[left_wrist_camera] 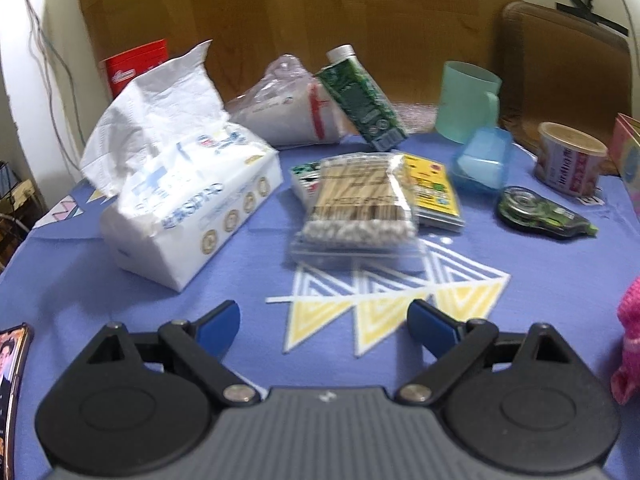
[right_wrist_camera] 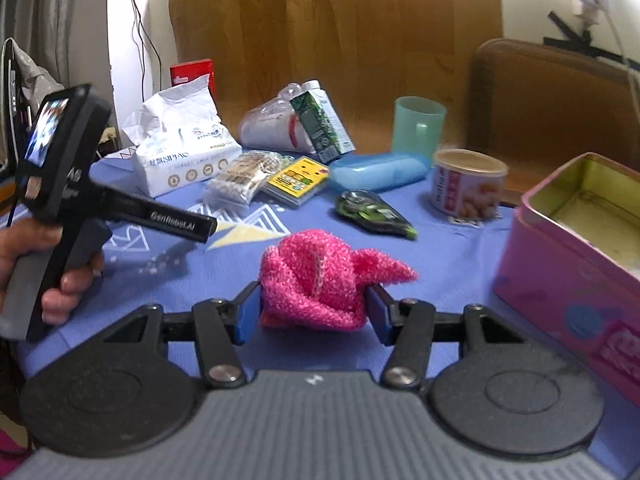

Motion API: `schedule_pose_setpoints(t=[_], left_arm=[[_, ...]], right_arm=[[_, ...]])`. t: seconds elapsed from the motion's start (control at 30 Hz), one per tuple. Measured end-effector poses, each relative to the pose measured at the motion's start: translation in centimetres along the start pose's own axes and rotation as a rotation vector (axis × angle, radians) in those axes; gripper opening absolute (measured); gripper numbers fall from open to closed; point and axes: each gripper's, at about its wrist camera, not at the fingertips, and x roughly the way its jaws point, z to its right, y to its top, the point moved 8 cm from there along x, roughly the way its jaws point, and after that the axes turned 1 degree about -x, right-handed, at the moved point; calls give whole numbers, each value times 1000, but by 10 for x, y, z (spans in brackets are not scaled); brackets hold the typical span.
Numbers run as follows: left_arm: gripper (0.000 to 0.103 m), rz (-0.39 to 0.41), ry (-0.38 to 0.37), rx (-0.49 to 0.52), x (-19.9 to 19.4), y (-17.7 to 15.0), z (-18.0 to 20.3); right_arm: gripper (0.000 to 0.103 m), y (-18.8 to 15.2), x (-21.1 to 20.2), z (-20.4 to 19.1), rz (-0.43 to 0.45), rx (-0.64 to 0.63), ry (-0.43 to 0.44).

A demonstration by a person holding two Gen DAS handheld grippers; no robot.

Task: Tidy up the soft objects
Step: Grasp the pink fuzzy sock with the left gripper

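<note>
Right gripper point(right_wrist_camera: 312, 312): blue pads clamped on both sides of the pink knitted cloth point(right_wrist_camera: 316, 280), bunched up between them, one corner sticking out toward 2 o'clock. Can't tell if the cloth is lifted or resting on the blue tablecloth point(right_wrist_camera: 452, 248). Open pink tin box point(right_wrist_camera: 576, 272) at 3 o'clock from the cloth, near it, not touching. Green tape dispenser point(right_wrist_camera: 372, 212) at 1 o'clock, food can point(right_wrist_camera: 468, 188) past that.

Left gripper point(left_wrist_camera: 324, 328): fingers spread wide, nothing between them, over the tablecloth's yellow triangle print. In the right wrist view it sits at 9 o'clock, held in the person's left hand point(right_wrist_camera: 48, 264). Pink cloth shows only at the left camera's 3 o'clock edge.

Ahead of the left gripper: cotton swab pack point(left_wrist_camera: 356, 208) at 12, tissue pack point(left_wrist_camera: 192, 200) at 10–11 with a sheet pulled up. Yellow card pack point(left_wrist_camera: 432, 192) touches the swabs at their right. Further back: green carton point(left_wrist_camera: 364, 100) leaning on a plastic bag point(left_wrist_camera: 288, 112), teal mug point(left_wrist_camera: 468, 100), blue case point(left_wrist_camera: 484, 160).
</note>
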Motion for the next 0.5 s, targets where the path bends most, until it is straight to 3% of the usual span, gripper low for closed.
schedule_pose_setpoints(t=[0.17, 0.23, 0.3, 0.5], left_arm=[[94, -7, -39, 19, -4, 0, 19], [94, -21, -106, 3, -9, 0, 28], [94, -25, -219, -11, -20, 1, 40], [94, -18, -604, 9, -67, 2, 84]], right_arm=[[60, -8, -12, 4, 14, -13, -39], [67, -11, -14, 9, 17, -1, -50], [76, -13, -18, 13, 11, 10, -65], [80, -22, -20, 16, -7, 48, -26]])
